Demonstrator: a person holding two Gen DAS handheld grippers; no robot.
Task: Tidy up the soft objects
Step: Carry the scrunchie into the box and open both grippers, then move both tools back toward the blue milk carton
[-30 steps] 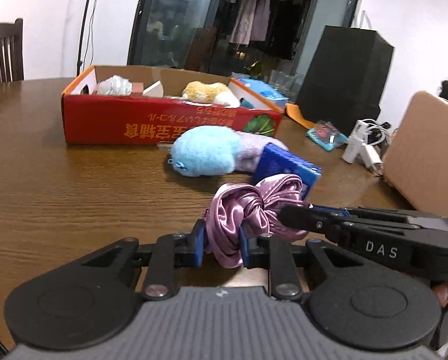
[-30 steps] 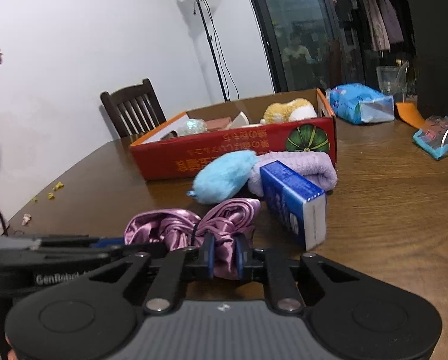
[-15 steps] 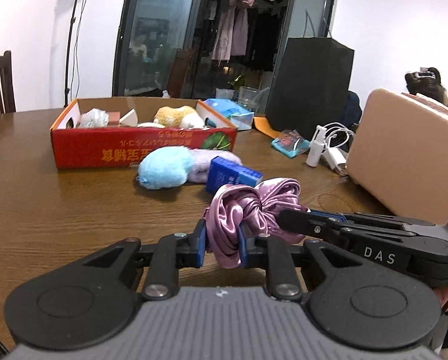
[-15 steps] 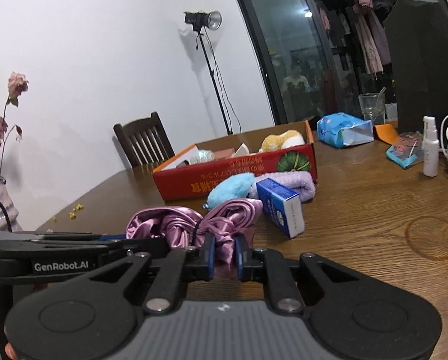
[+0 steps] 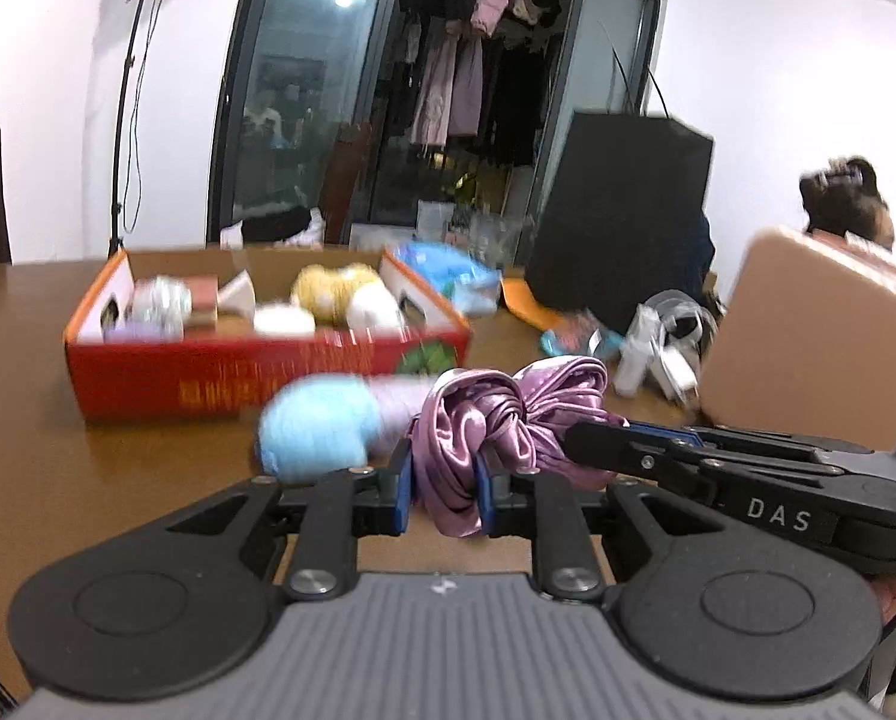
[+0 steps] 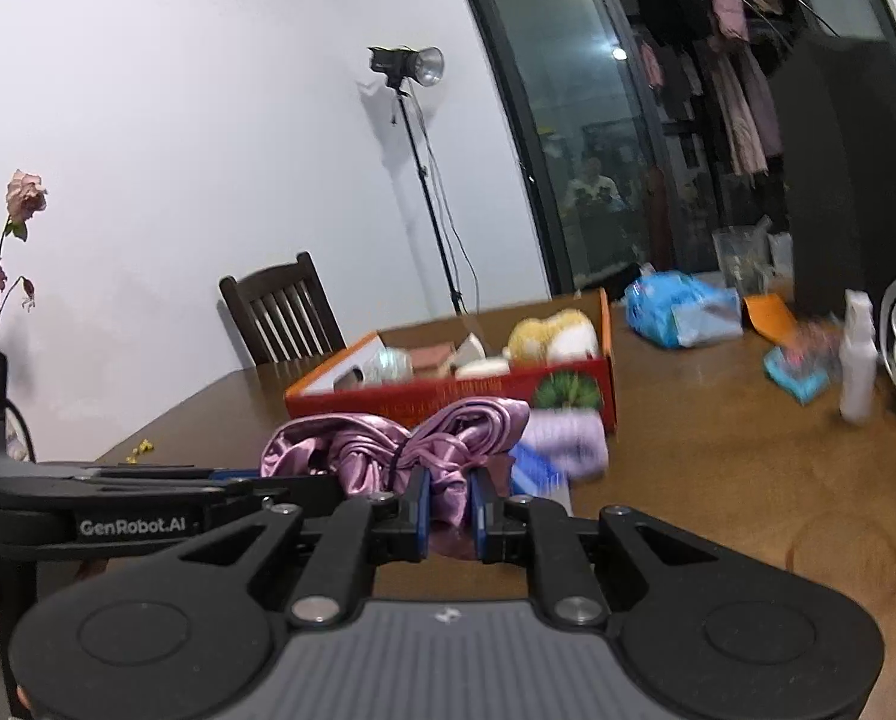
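White walls and a dark glass door with clothes hanging behind it close the room, and a brown wooden table (image 5: 46, 468) fills the lower part of both views. On the table stands a red cardboard box (image 5: 256, 369) with its top open; inside it lie several soft things, among them a yellow and white plush toy (image 6: 553, 333). Just in front of the box a light blue fluffy ball (image 5: 316, 432) rests on the wood, and a pale purple soft thing (image 6: 568, 438) lies beside it, with a small blue carton (image 6: 535, 471) near.

Both tools are clenched on the same thing, a shiny purple satin scrunchie (image 5: 496, 420). The left gripper (image 5: 445, 489) pinches one bunched end of the cloth between its blue pads, and the fabric hangs a little below the pads. The right gripper (image 6: 448, 510) pinches the other end; in the left wrist view it comes in from the right side and its tip is pressed into the folds. In the right wrist view the left tool comes in from the left side in the same way. The scrunchie is held between the two tools, nearer to the cameras than the box, and it seems to be above the table and not lying on it. The background is blurred in both views.
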